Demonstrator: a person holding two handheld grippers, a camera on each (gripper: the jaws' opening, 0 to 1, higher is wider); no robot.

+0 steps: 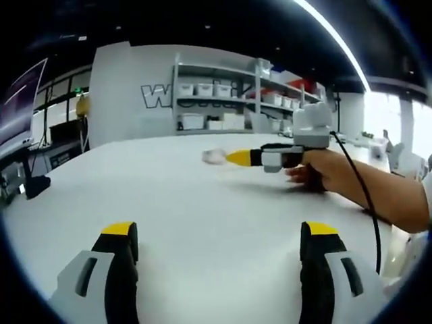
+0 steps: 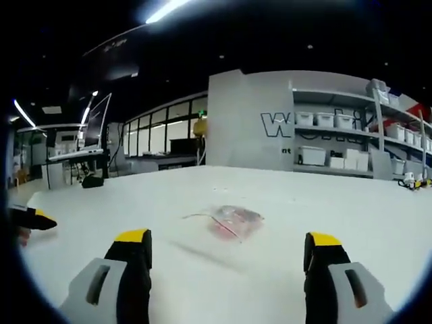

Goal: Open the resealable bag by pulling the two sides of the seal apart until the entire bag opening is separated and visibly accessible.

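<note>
White matte table [image 2: 324, 202], crinkled clear bag [image 2: 233, 220]

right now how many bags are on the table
1. The bag lies flat on the white table, ahead of and between the open right gripper jaws. In the left gripper view it is the small pale shape at the other gripper's tip.

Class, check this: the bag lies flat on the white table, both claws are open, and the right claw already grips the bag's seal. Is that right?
Not quite. In the right gripper view, the right claw is open and apart from the bag, gripping nothing. The bag does lie on the white table, and the left claw is open too.
</note>
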